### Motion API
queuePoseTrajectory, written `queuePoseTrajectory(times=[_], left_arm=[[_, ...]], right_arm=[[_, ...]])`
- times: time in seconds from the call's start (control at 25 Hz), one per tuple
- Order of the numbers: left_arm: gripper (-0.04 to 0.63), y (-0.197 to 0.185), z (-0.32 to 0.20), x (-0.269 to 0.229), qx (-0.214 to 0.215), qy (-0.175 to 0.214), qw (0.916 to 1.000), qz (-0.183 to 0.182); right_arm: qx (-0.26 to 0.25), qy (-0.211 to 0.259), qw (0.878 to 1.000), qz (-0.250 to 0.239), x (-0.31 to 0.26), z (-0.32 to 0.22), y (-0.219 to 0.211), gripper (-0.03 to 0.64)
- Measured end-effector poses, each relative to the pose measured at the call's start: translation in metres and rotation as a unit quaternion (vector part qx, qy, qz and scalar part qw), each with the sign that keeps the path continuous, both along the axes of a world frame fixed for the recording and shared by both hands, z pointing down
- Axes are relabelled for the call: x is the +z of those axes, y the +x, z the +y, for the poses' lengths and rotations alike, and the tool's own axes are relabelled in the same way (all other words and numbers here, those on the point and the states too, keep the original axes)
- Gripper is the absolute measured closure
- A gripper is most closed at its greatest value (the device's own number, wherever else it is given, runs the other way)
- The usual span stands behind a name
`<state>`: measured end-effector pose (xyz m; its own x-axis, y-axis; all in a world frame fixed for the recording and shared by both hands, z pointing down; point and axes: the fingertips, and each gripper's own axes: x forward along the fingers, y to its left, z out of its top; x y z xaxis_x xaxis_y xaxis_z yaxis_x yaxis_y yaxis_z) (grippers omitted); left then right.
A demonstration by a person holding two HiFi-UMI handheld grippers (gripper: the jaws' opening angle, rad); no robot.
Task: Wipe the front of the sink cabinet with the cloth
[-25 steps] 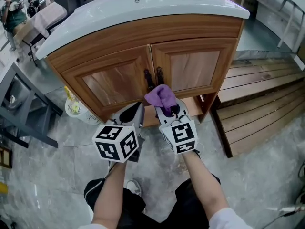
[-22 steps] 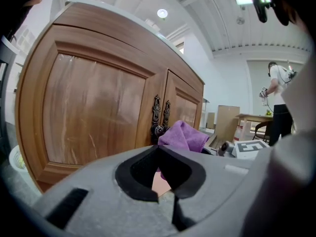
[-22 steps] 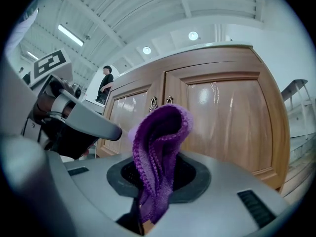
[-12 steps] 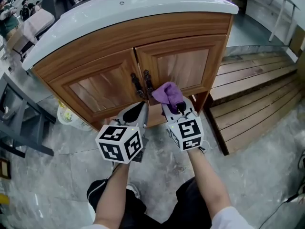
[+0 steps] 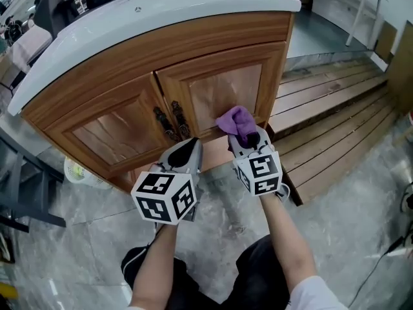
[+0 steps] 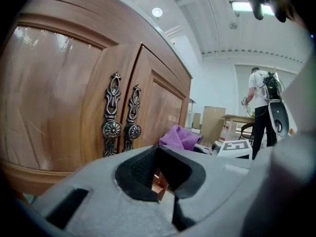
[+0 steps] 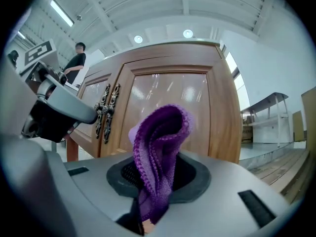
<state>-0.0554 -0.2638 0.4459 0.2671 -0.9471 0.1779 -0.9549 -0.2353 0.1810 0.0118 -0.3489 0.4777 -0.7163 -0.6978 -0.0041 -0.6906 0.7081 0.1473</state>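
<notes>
The right gripper (image 5: 248,141) is clamped on the purple cloth (image 5: 236,120). In the right gripper view its jaws pinch the lower end of the cloth (image 7: 160,147), and the rest stands up from the gripper (image 7: 154,179) as a loose folded loop. In the head view the cloth sits at 12 o'clock of that gripper, in front of the lower rail of the right door (image 5: 226,92) of the sink cabinet (image 5: 129,63). It is close to the wood, but whether it touches cannot be told.

The left gripper (image 5: 186,150) is at 9 o'clock of the right one, just beside it. Its jaws are together with nothing between them, which the left gripper view (image 6: 160,174) confirms. The 2 ornate metal handles (image 5: 173,121) lie at 11 o'clock of its tip, side by side where the left door (image 5: 110,131) meets the right door. Both doors are closed.

A white sink top (image 5: 148,15) caps the cabinet. A slatted wooden platform (image 5: 335,115) lies at 3 o'clock of the cabinet on the grey floor (image 5: 213,218), and a white basket (image 5: 80,172) stands at the cabinet's 8 o'clock.
</notes>
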Motion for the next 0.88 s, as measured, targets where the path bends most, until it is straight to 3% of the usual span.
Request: queuePoseTrajectory(times=[0.4, 0.88], left_arm=[[0.589, 0.029, -0.016, 0.006, 0.033, -0.001, 0.9994, 0.005], [0.589, 0.036, -0.019, 0.009, 0.042, -0.004, 0.9991, 0.001]], right_arm=[[0.054, -0.004, 0.998, 0.01, 0.008, -0.034, 0.047, 0.529], [0.103, -0.018, 0.994, 0.01, 0.011, -0.06, 0.094, 0.529]])
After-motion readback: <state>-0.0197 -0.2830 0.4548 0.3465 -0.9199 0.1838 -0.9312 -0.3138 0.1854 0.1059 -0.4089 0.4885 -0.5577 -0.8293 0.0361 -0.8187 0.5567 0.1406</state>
